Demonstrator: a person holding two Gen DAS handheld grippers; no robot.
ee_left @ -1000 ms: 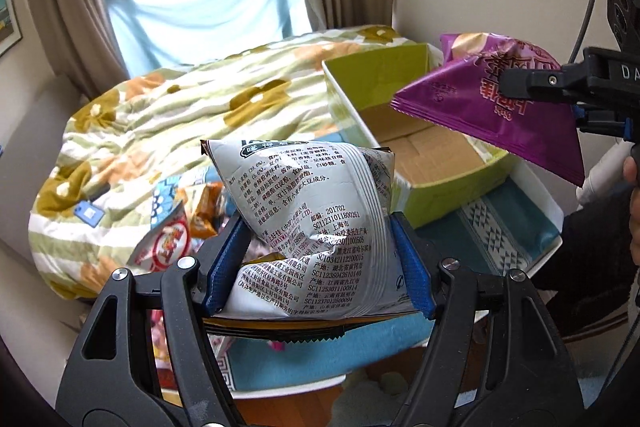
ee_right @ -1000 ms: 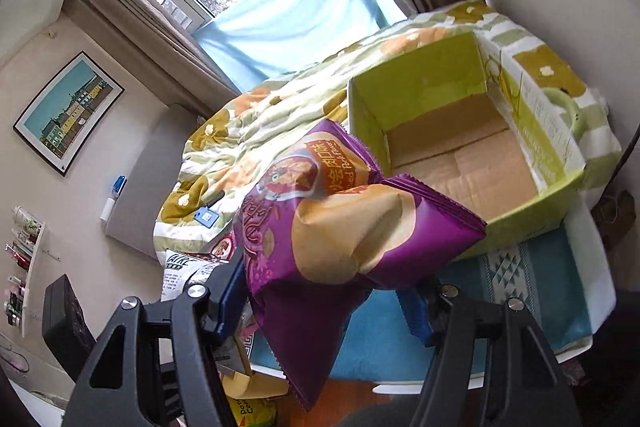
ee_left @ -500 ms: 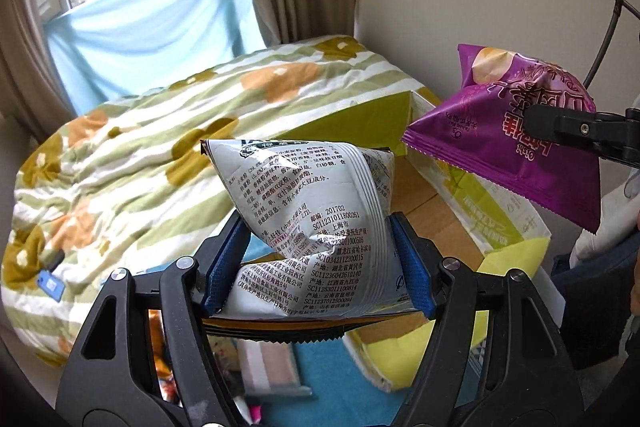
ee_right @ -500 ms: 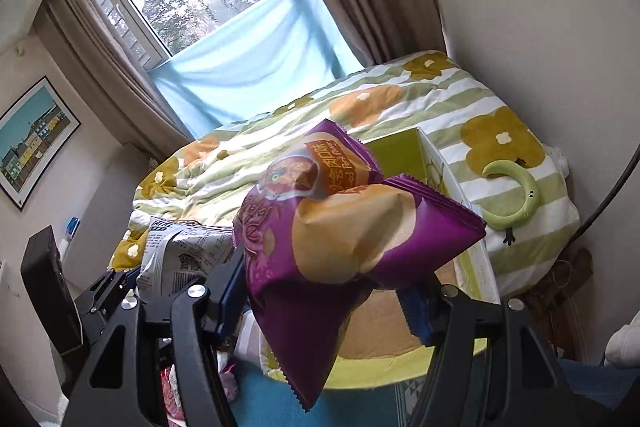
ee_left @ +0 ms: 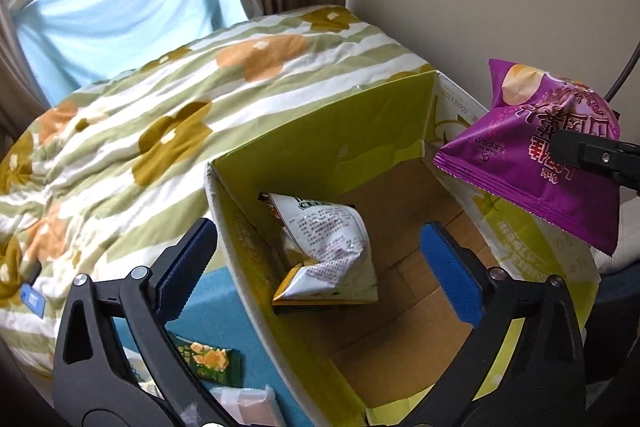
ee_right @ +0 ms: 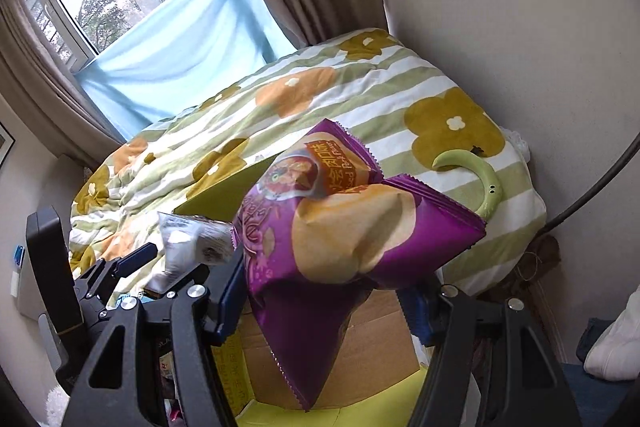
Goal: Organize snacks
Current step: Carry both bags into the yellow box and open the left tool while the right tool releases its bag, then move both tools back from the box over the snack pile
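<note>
Hovering over the open box (ee_left: 316, 155), the left gripper (ee_left: 318, 259) is opening, its jaws spread clear of the white bag (ee_left: 332, 247) lying inside below. The right gripper (ee_right: 324, 303) pinches the purple bag (ee_right: 340, 223) above the box's right side.

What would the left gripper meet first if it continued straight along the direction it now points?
Probably the white snack bag inside the green cardboard box. The left gripper, its jaws opening with nothing between them, points into that box; depth is unclear.
</note>
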